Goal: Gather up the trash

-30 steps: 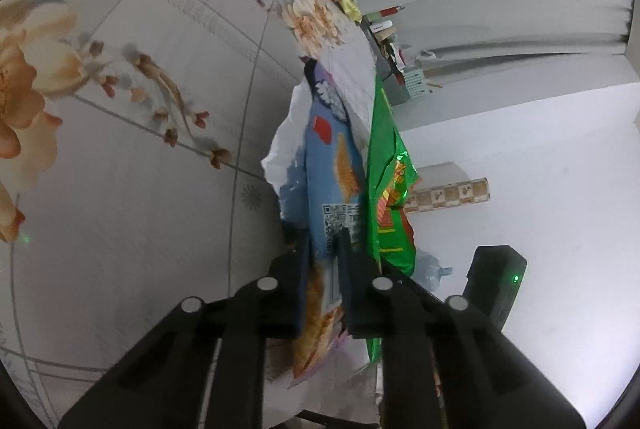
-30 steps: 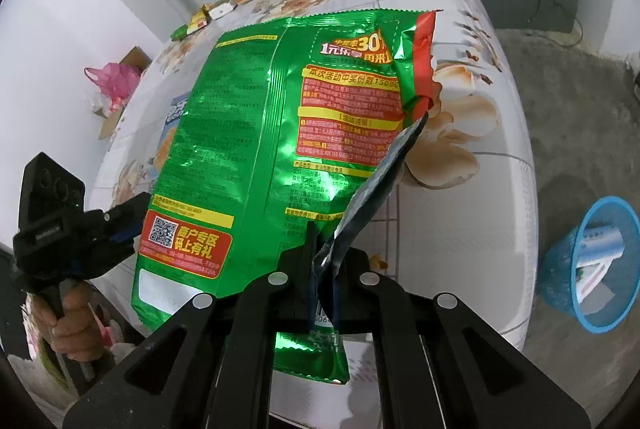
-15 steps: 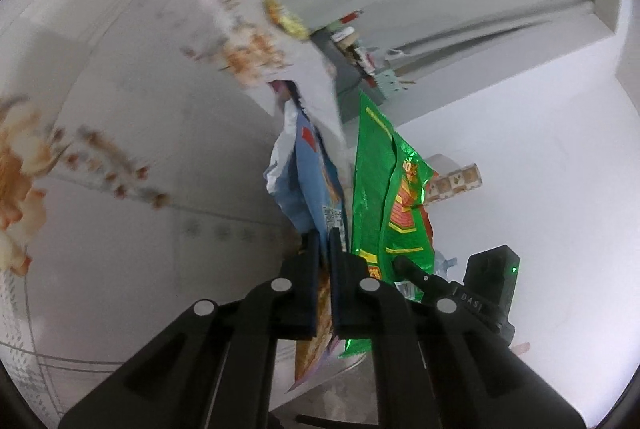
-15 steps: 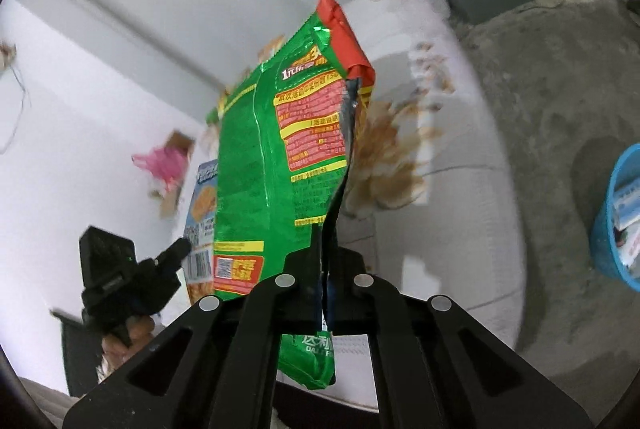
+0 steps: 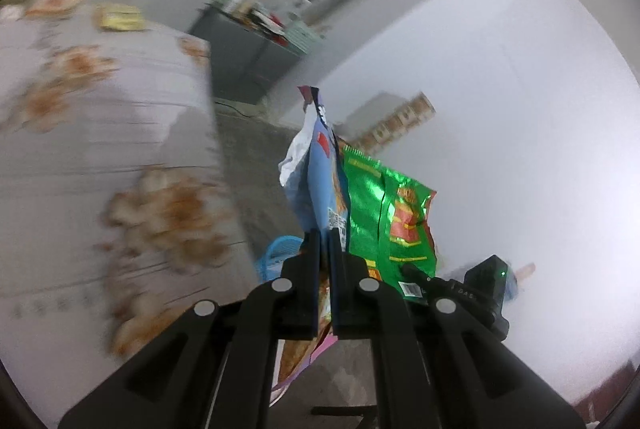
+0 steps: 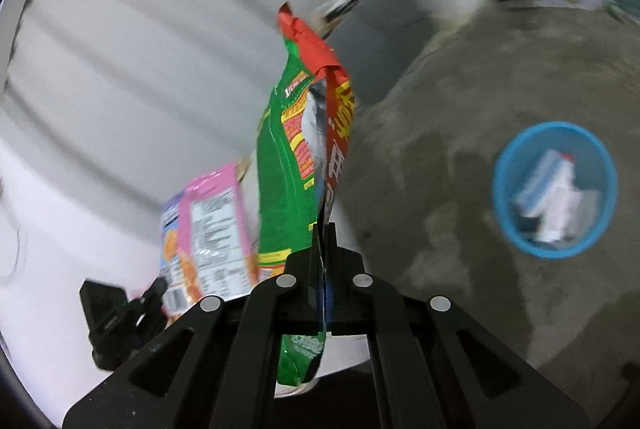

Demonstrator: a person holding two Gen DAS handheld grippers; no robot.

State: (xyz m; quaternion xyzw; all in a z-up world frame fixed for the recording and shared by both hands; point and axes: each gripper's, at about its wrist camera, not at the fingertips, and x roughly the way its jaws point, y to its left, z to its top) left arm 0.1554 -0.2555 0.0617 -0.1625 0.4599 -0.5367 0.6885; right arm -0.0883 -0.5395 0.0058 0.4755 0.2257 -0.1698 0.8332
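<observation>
Left wrist view: the left gripper (image 5: pixel 325 241) has its black fingers (image 5: pixel 310 249) clamped on a crinkled blue foil snack bag (image 5: pixel 316 185), which stands up from the grip off the surface. A printed code block shows near its lower edge, but its lettering is too blurred to read. Just to its right hangs a shiny green-and-red foil snack bag (image 5: pixel 384 213) with a barcode at its lower corner; it is held by the right gripper (image 5: pixel 412 275), seen here from the side. A round blue plastic basket (image 5: pixel 280 253) peeks out behind the left fingers. To the left lies the surface with its pale floral cloth (image 5: pixel 100 133), carrying small yellow and orange wrappers (image 5: pixel 118 17) at its far end.

Right wrist view: the right gripper (image 6: pixel 323 249) is pressed together on the green bag (image 6: pixel 286 173) — large yellow characters on its red panel are visible but not legible. Beside it, the blue bag (image 6: pixel 208 225) shows a pink back with a white panel of fine print and a barcode, pinched by the left gripper (image 6: pixel 154 291). On the grey concrete floor (image 6: pixel 460 109) stands the blue basket (image 6: pixel 508 161), well apart — inside it lie crumpled white and pale-blue wrappers (image 6: pixel 556 205).
</observation>
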